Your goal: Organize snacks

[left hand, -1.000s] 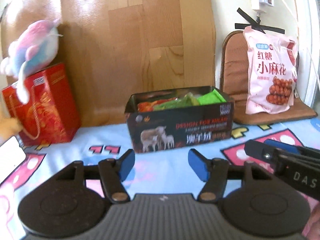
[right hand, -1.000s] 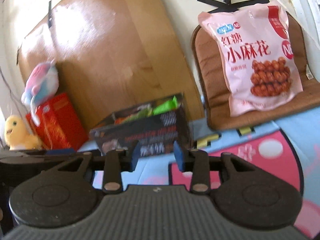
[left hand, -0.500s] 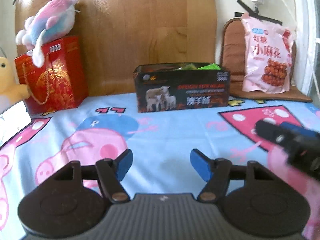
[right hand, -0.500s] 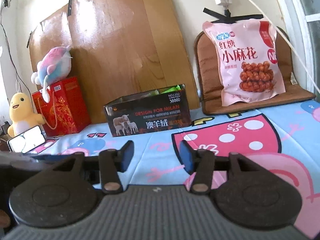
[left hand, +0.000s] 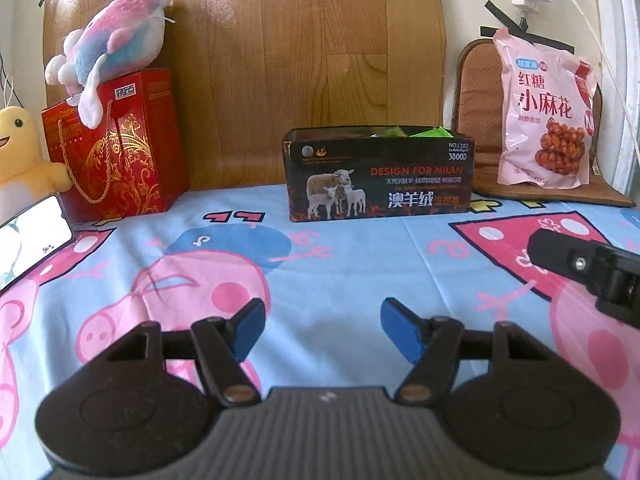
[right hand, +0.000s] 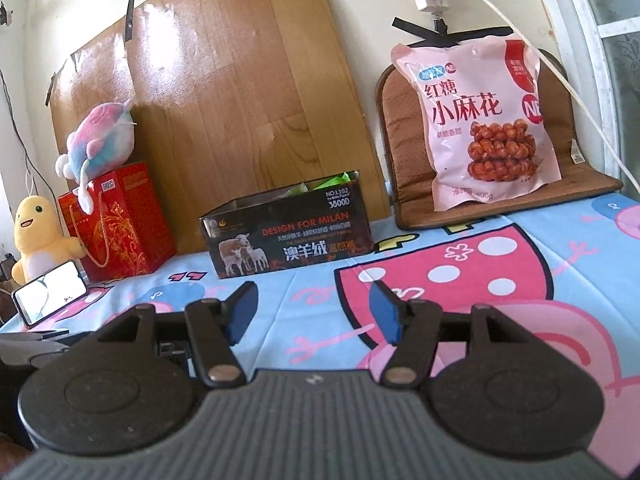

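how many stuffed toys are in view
2: a pink-and-blue plush lying on top of the red gift bag, and a yellow plush beside that bag at the left edge.

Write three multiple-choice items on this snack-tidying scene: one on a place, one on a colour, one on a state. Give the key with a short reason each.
1. Where is the pink snack bag?
A. propped on the brown cushion
B. inside the black box
C. on the phone

2. What colour is the gift bag under the plush fish?
A. green
B. red
C. white

3. What is between the left gripper jaws?
A. the snack bag
B. a green packet
C. nothing

Key: 1 A, the bag leans on the cushion right of the box. 2 B, it is red with gold print. 3 C, only the cartoon sheet shows in the gap.
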The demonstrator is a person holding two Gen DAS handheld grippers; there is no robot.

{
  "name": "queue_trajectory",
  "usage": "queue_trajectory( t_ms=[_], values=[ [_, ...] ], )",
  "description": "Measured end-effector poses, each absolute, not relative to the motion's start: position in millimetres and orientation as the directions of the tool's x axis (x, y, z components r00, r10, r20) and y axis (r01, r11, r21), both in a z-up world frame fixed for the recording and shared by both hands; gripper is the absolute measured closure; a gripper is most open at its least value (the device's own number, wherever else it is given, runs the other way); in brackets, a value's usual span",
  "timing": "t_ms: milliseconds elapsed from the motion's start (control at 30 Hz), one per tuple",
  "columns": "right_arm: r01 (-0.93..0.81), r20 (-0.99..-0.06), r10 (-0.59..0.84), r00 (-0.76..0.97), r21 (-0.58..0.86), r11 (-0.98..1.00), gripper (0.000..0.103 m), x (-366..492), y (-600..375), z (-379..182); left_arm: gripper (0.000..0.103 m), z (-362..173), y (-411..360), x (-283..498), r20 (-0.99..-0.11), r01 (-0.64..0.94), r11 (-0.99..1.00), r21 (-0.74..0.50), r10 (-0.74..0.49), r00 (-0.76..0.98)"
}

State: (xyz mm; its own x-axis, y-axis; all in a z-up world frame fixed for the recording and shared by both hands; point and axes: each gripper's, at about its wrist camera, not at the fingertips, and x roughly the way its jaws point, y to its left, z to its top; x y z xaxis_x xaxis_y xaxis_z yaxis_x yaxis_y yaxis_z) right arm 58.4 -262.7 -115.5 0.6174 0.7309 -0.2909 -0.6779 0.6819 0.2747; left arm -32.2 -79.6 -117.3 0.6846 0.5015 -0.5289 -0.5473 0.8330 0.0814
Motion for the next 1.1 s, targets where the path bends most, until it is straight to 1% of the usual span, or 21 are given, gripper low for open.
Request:
queue_trajectory(
  t_ms=[133, 267, 333, 400, 500, 600, 733, 900, 1100],
  values=[
    [-0.679, -0.287, 0.734, 0.616, 0.279, 0.679, 0.035, 58, -264, -116, 0.037, -117, -80, -32, -0.526, -0.55, 0.831, 0.082, 0.505, 0.684],
    [-0.678, -0.278, 0.734, 0.619, 0.283, 0.679, 0.028, 57, -265, -115, 0.037, -117, -80, -32, -0.527, -0.552, 0.83, 0.082, 0.507, 0.683],
    [-0.68, -0.279, 0.736, 0.617, 0.283, 0.677, 0.026, 57, -265, -115, 0.037, -117, -79, -32, -0.527, -0.551, 0.831, 0.074, 0.502, 0.686],
    [-0.68, -0.284, 0.737, 0.613, 0.285, 0.676, 0.023, 58, -264, -115, 0.036, -117, -77, -32, -0.535, -0.542, 0.839, 0.058, 0.484, 0.693],
    [-0.674, -0.294, 0.734, 0.612, 0.292, 0.679, 0.019, 61, -264, -116, 0.028, -117, -72, -33, -0.544, -0.524, 0.852, 0.01, 0.444, 0.712],
    [-0.656, -0.314, 0.719, 0.62, 0.295, 0.694, 0.018, 62, -262, -117, 0.026, -116, -70, -37, -0.531, -0.491, 0.87, -0.036, 0.4, 0.747],
    [-0.619, -0.358, 0.677, 0.643, 0.277, 0.735, 0.018, 65, -256, -119, 0.026, -115, -74, -42, -0.498, -0.432, 0.9, -0.056, 0.35, 0.793],
    [-0.567, -0.412, 0.616, 0.672, 0.249, 0.785, 0.019, 68, -246, -121, 0.026, -115, -72, -40, -0.507, -0.384, 0.919, -0.085, 0.292, 0.811],
    [-0.543, -0.462, 0.596, 0.657, 0.258, 0.799, 0.018, 76, -243, -124, 0.026, -117, -72, -38, -0.527, -0.392, 0.915, -0.091, 0.29, 0.799]
  ],
)
